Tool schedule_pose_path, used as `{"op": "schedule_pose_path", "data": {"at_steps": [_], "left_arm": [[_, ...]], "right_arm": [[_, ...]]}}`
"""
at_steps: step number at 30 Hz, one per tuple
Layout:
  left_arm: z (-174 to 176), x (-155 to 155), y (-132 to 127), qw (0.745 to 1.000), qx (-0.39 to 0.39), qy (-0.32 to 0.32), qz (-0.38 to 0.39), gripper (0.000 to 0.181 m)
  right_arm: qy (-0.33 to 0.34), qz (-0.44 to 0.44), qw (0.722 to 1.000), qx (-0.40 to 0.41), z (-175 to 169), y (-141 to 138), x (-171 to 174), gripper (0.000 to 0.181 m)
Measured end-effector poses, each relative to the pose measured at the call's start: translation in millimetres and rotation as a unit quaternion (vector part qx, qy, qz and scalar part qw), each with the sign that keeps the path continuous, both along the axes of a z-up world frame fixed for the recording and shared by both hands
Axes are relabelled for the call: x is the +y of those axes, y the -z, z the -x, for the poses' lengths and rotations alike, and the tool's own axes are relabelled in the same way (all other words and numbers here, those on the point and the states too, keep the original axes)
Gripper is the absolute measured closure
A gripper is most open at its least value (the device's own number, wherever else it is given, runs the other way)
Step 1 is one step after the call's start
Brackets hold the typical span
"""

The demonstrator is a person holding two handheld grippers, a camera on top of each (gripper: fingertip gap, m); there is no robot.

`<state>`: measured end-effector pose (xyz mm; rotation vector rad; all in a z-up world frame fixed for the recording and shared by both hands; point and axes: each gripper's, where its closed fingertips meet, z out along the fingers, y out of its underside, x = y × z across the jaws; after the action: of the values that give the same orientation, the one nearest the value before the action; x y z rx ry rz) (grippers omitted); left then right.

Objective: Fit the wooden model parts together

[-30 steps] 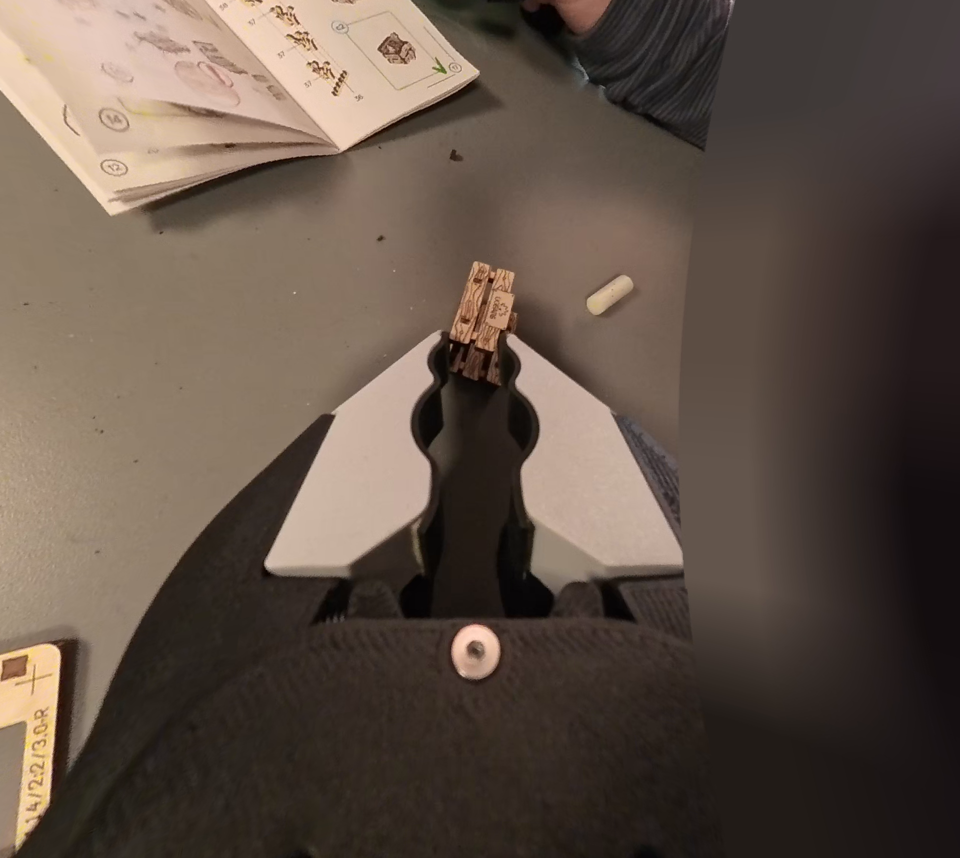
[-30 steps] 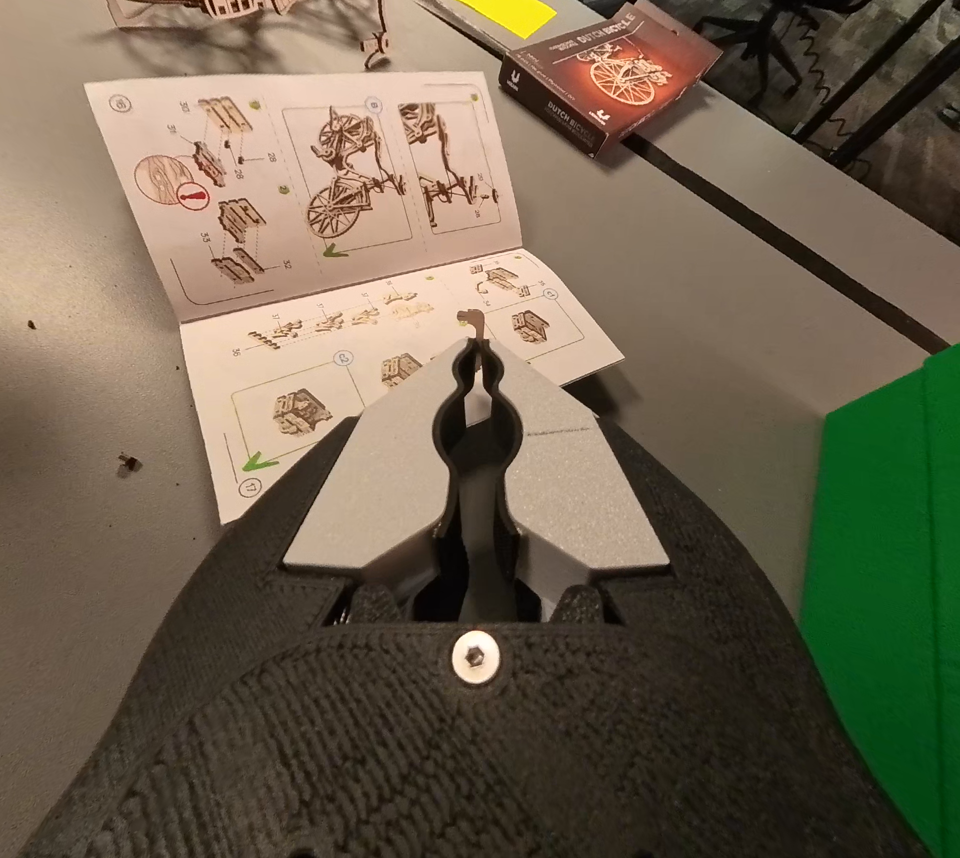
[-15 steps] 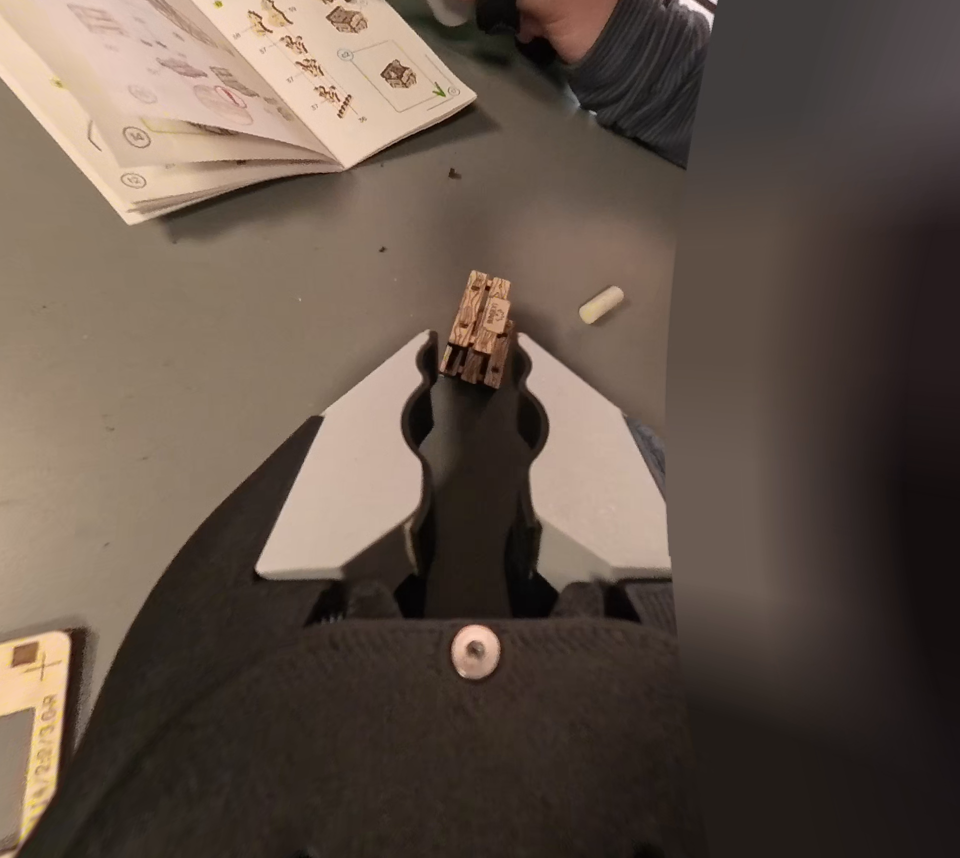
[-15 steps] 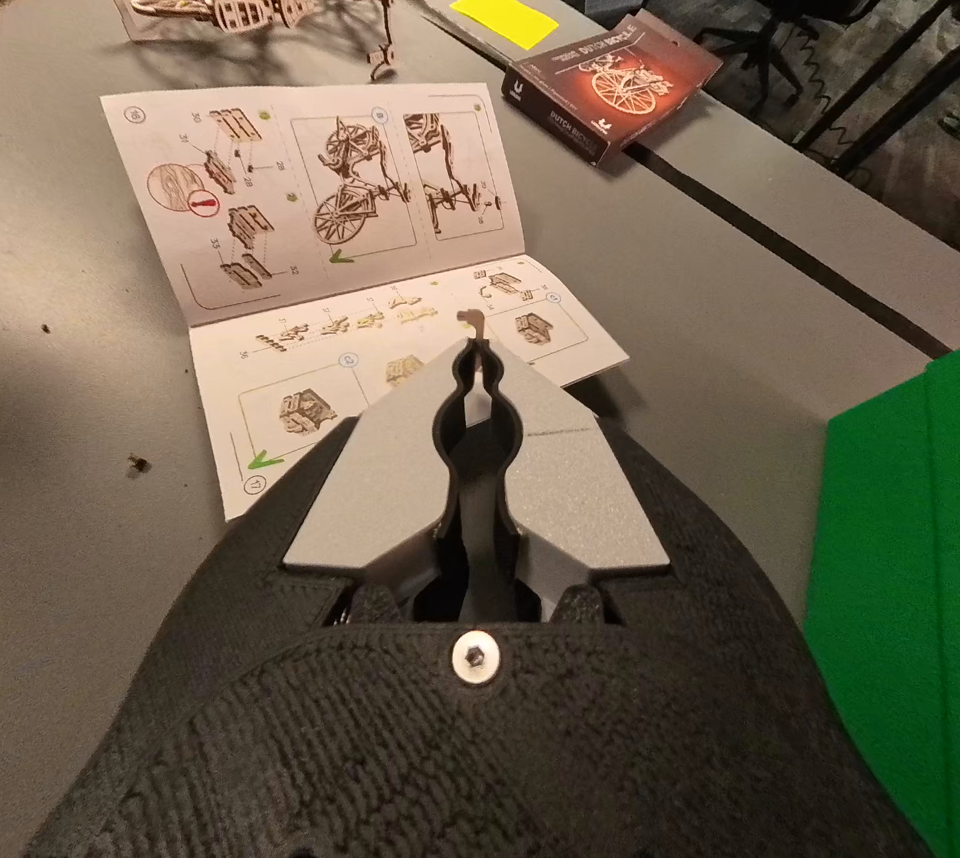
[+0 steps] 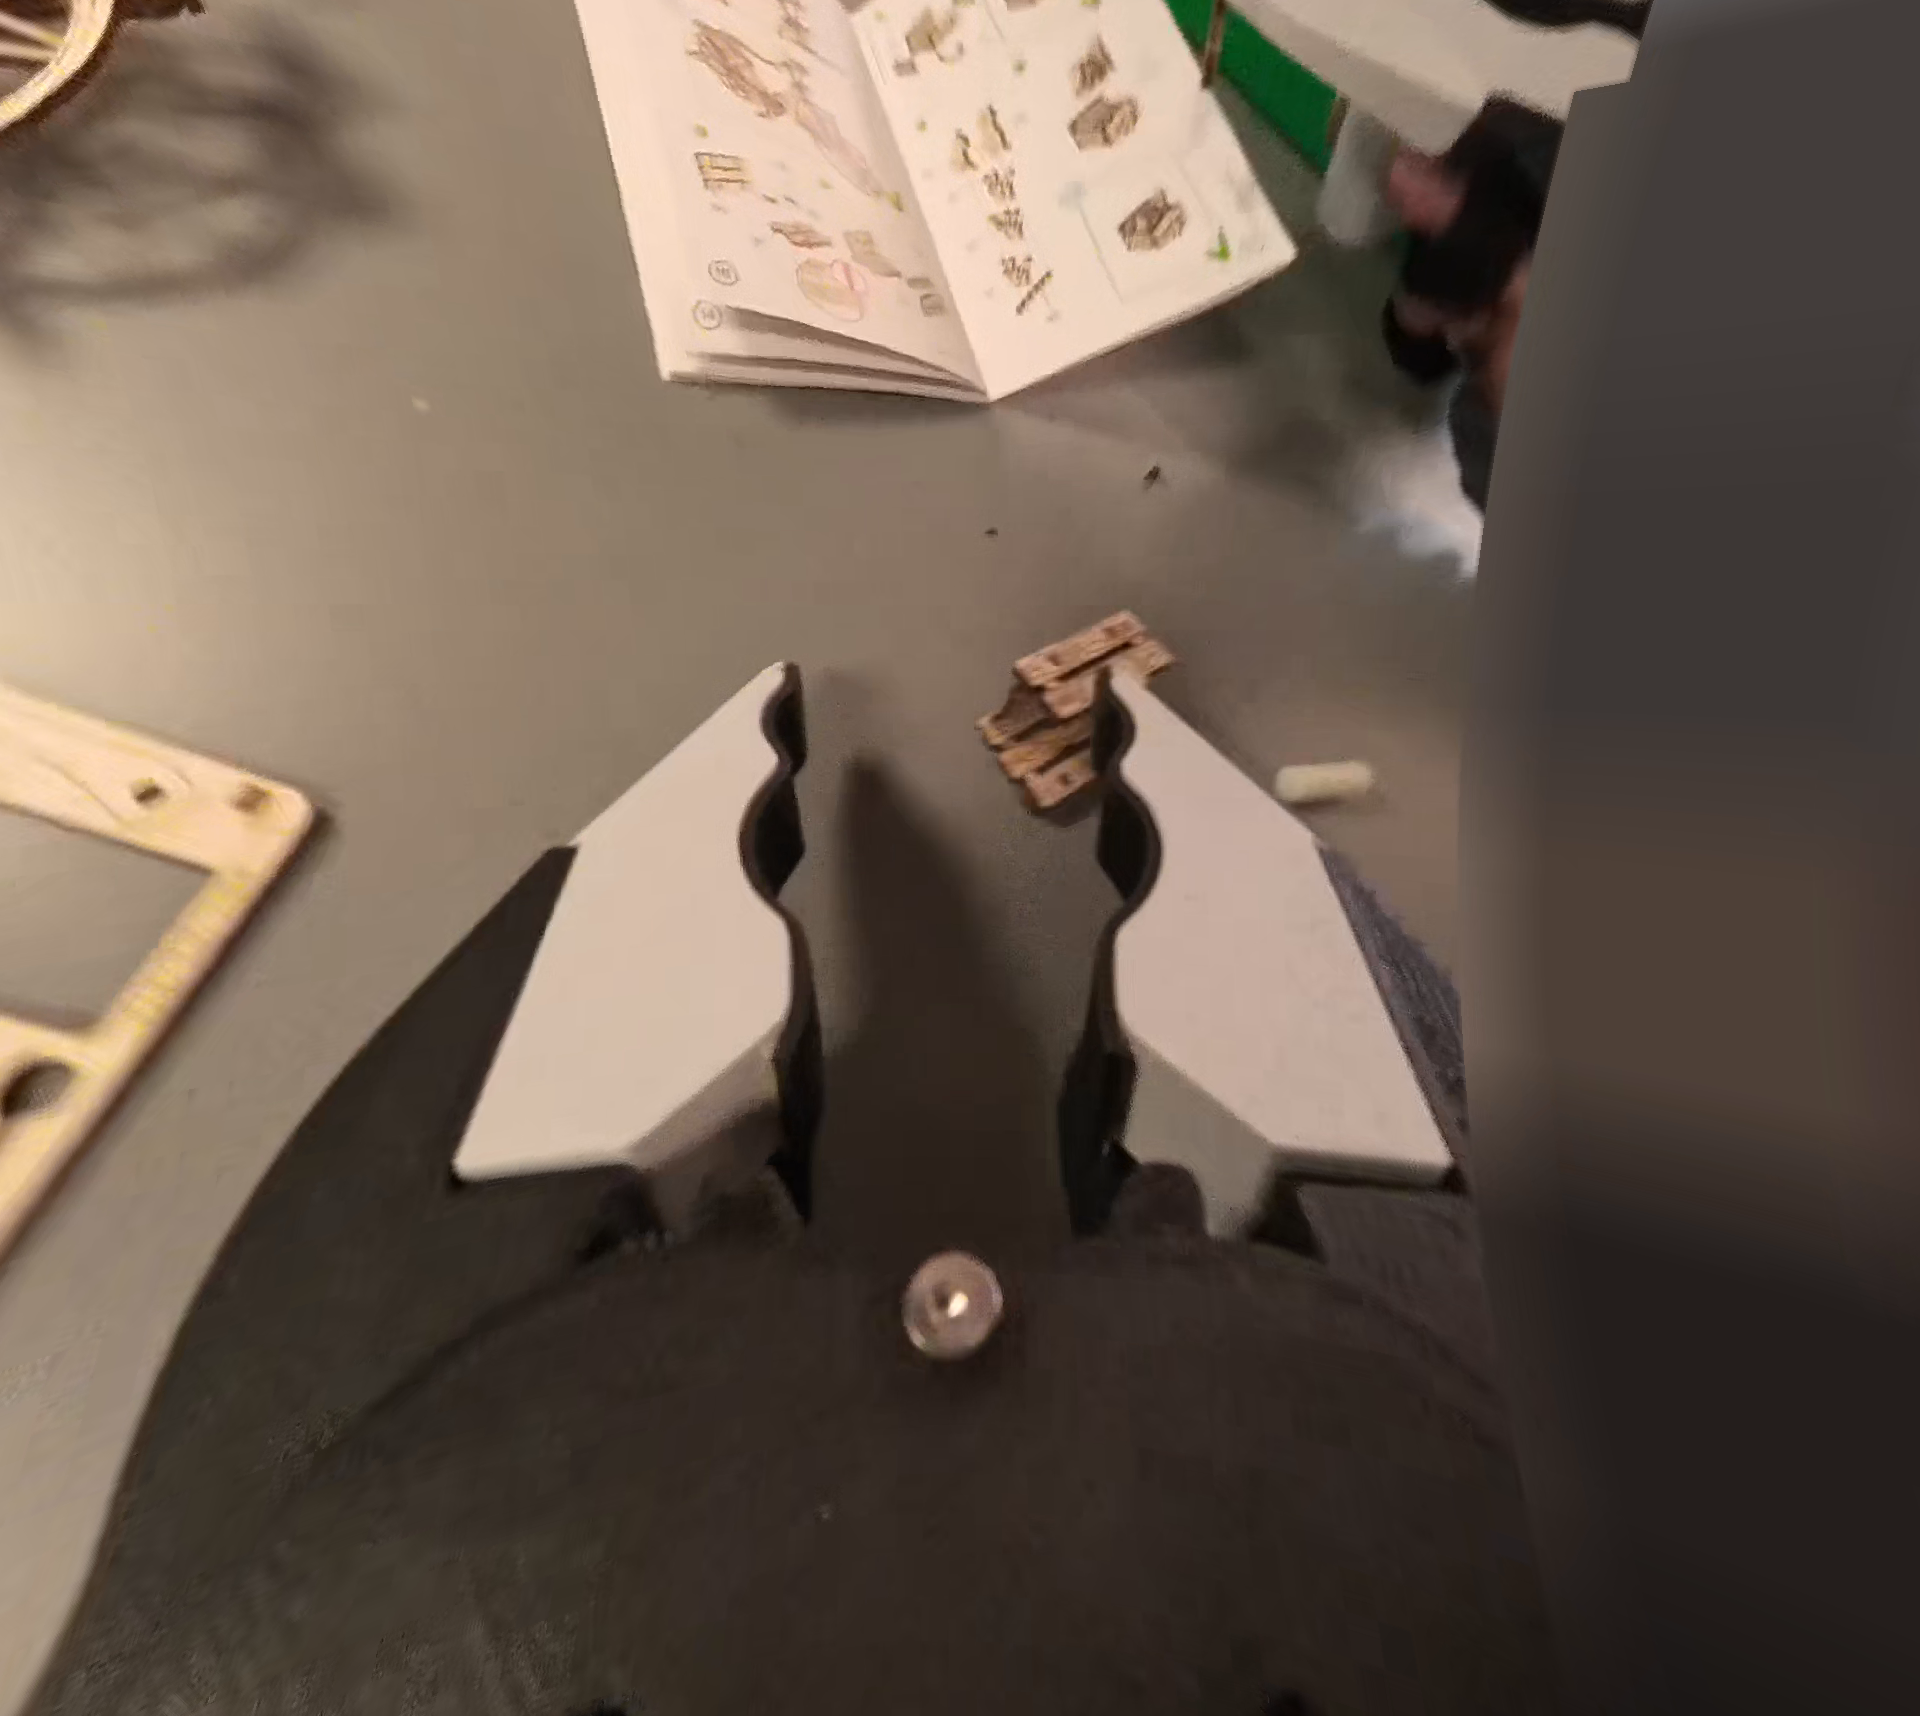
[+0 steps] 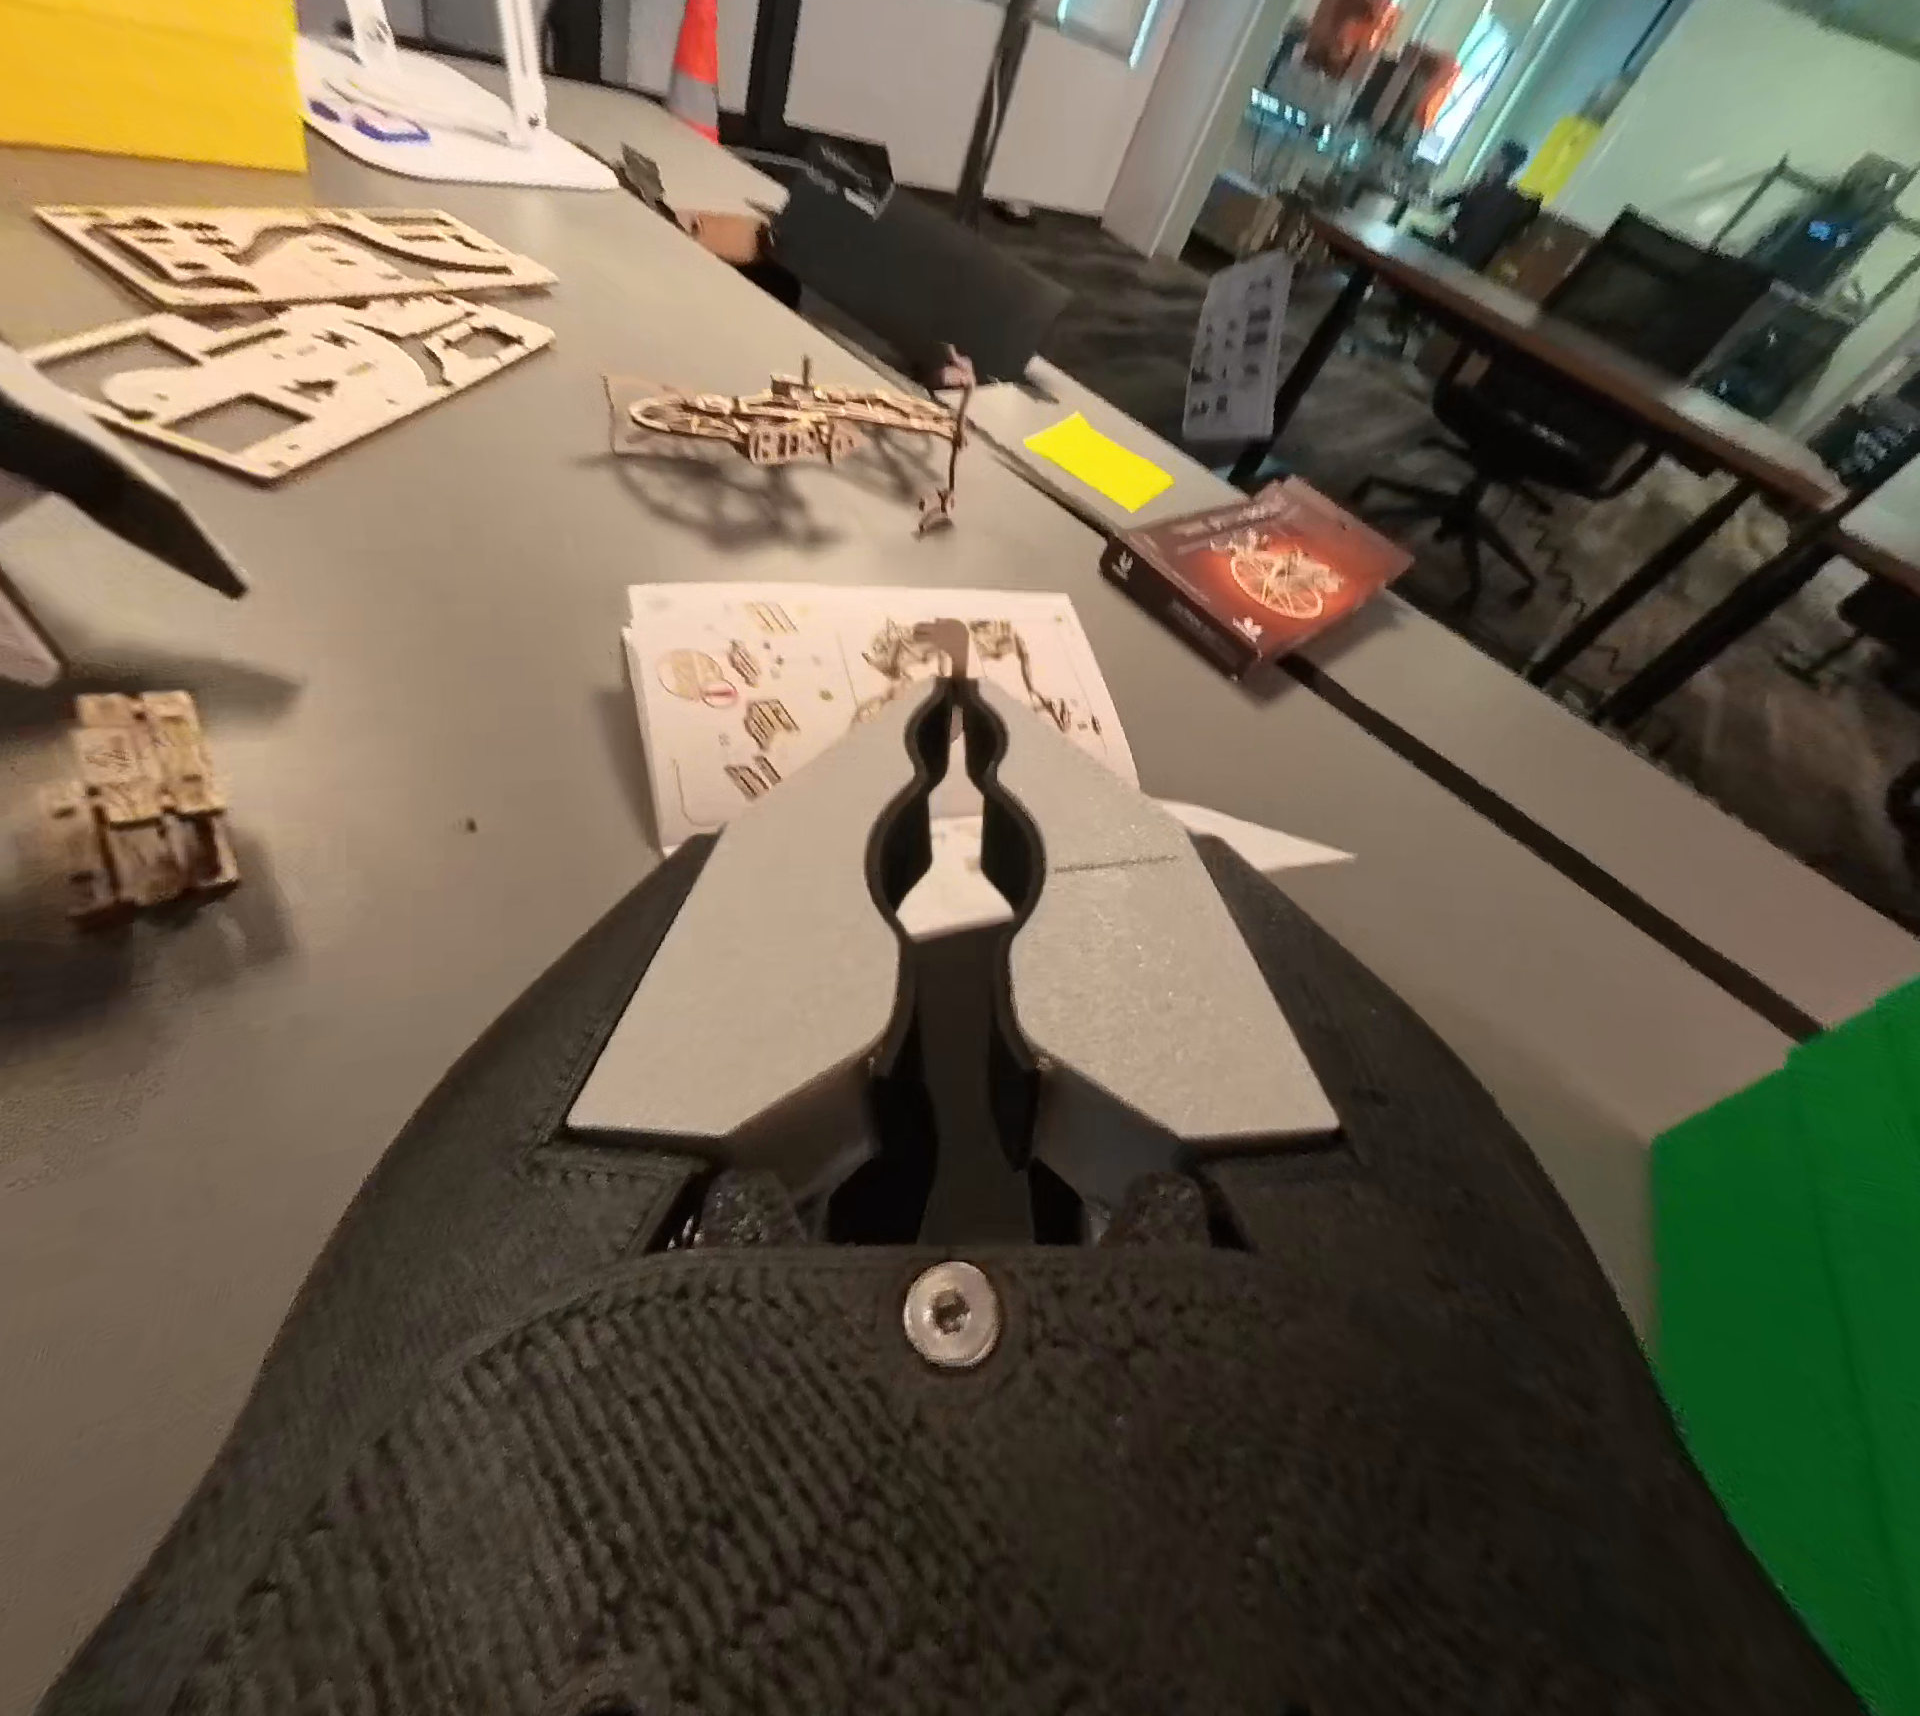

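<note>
Left claw point(image 5: 945, 690) gapes empty beside the wooden block point(image 5: 1060, 721); right claw point(image 6: 954, 687) pinches a thin wooden piece point(image 6: 948, 643).

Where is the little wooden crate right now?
The little wooden crate sits on the grey table, just outside the open left gripper, beside its right finger. In the right wrist view it's far left.

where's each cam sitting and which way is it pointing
Left wrist view: on the left gripper, angled down at the grey table; its open fingers show, small wooden crate by the right fingertip.
Right wrist view: on the right gripper, looking low across the table; its fingers pinch a thin wooden part.
Shared: crate, instruction booklet, bicycle model.
</note>
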<state>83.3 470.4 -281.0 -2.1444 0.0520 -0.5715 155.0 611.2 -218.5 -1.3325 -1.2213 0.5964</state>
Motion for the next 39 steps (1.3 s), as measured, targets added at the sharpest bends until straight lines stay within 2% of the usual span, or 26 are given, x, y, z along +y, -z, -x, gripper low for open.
{"op": "schedule_pose_path", "data": {"at_steps": [2, 5, 12, 15, 18, 25, 30, 34, 37, 39], "left_arm": [[-7.3, -3.5, 1.5, 0.998, 0.021, -0.056, -0.005, 0.118], [-16.0, -6.1, 2.8, 0.992, 0.070, -0.104, -0.007, 0.100], [-24.2, 8.9, 16.9, 0.984, 0.134, -0.111, 0.038, 0.093], [-21.3, 13.6, 26.5, 0.977, 0.171, -0.116, 0.058, 0.097], [-17.2, 15.1, 29.1, 0.974, 0.181, -0.119, 0.063, 0.111], [-5.7, 10.4, 25.5, 0.982, 0.134, -0.117, 0.056, 0.136], [-0.5, 9.9, 25.4, 0.986, 0.133, -0.079, 0.054, 0.140], [-0.5, 11.0, 28.3, 0.979, 0.192, 0.046, 0.048, 0.140], [13.0, 14.0, 26.7, 0.972, 0.215, 0.082, 0.043, 0.120], [14.3, 12.8, 16.1, 0.980, 0.181, 0.069, 0.037, 0.108]], "right_arm": [[-0.015, -0.013, 1.000, 0.018, 4.3, -4.9, -10.1, 0.181], [-0.040, -0.021, 0.998, 0.032, 12.0, -4.7, -24.4, 0.181], [-0.085, 0.039, 0.992, 0.080, 15.3, -10.2, -42.8, 0.181], [-0.092, 0.065, 0.989, 0.094, 14.8, -9.8, -44.1, 0.181], [-0.097, 0.069, 0.988, 0.094, 15.9, -7.5, -45.0, 0.181], [-0.110, 0.051, 0.988, 0.091, 19.4, -5.9, -50.5, 0.181], [-0.119, 0.043, 0.989, 0.081, 22.6, -2.6, -53.4, 0.181], [-0.125, 0.039, 0.988, 0.076, 23.5, -1.0, -55.4, 0.181], [-0.129, 0.032, 0.989, 0.070, 24.7, 0.5, -57.6, 0.181], [-0.131, 0.029, 0.989, 0.068, 25.1, 0.8, -58.4, 0.181]]}}
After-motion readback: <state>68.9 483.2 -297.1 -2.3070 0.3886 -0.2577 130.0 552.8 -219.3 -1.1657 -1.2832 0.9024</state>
